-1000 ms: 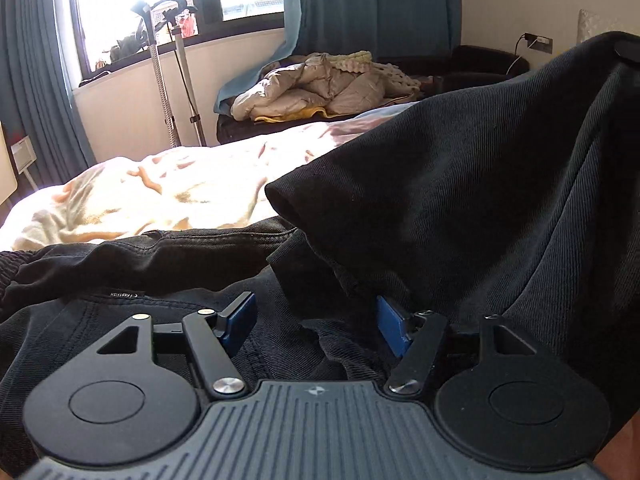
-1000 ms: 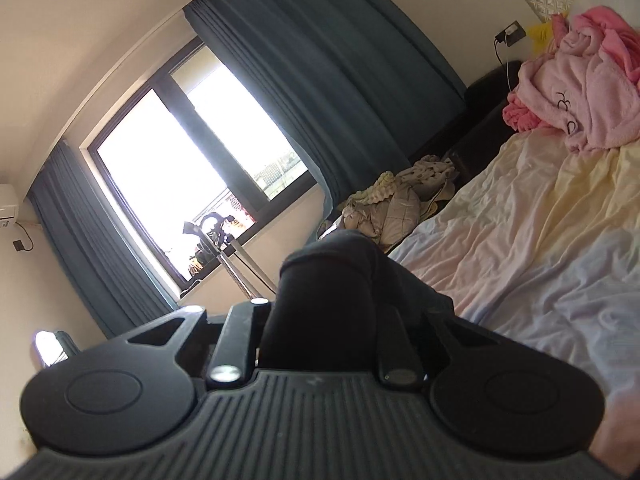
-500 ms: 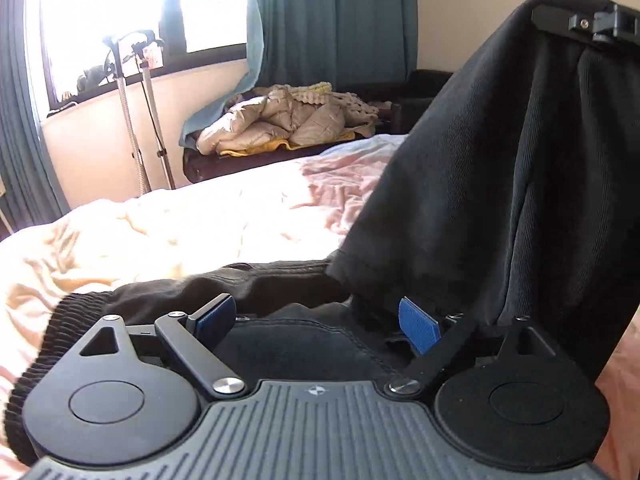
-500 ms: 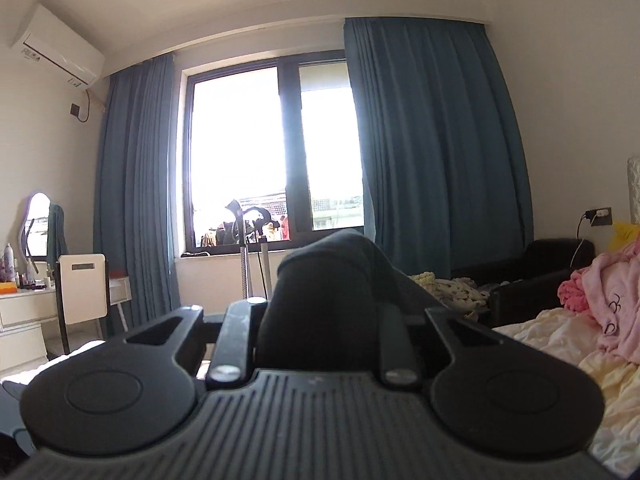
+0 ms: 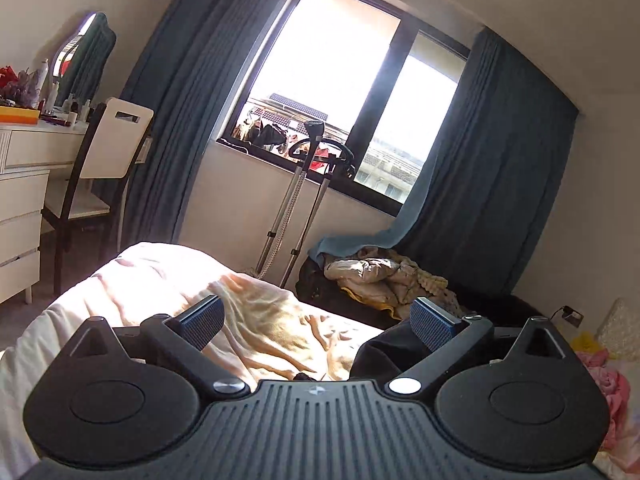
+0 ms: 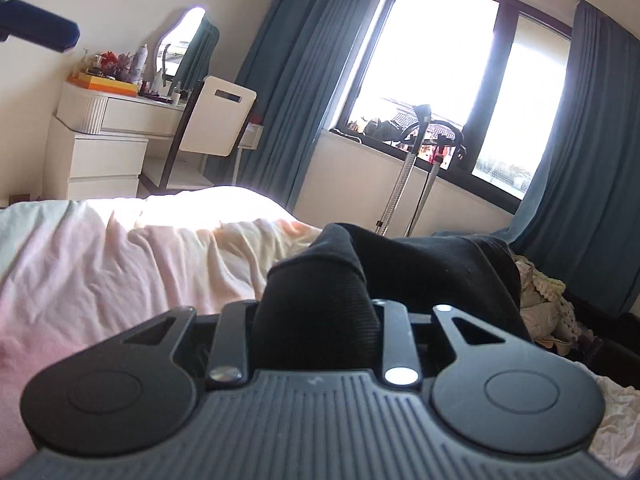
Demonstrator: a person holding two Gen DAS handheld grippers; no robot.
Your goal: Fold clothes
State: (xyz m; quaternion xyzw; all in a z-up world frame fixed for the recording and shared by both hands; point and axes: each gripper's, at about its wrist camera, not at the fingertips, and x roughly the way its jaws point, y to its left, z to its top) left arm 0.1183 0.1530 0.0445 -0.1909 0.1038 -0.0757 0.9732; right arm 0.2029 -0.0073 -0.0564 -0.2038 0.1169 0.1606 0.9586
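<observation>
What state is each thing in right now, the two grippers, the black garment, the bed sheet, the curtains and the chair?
left gripper: jaws opening wide, nothing between them.
right gripper: jaws opening, black cloth bunched between them.
black garment: crumpled, lying on the bed.
bed sheet: wrinkled, sunlit at the far end.
curtains: drawn back, window uncovered.
chair: upright, at the dressing table.

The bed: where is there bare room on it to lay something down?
The bed is bare sheet from the black garment across to its sunlit far corner by the chair. It is crowded toward the pink clothes and the couch heaped with a jacket.
</observation>
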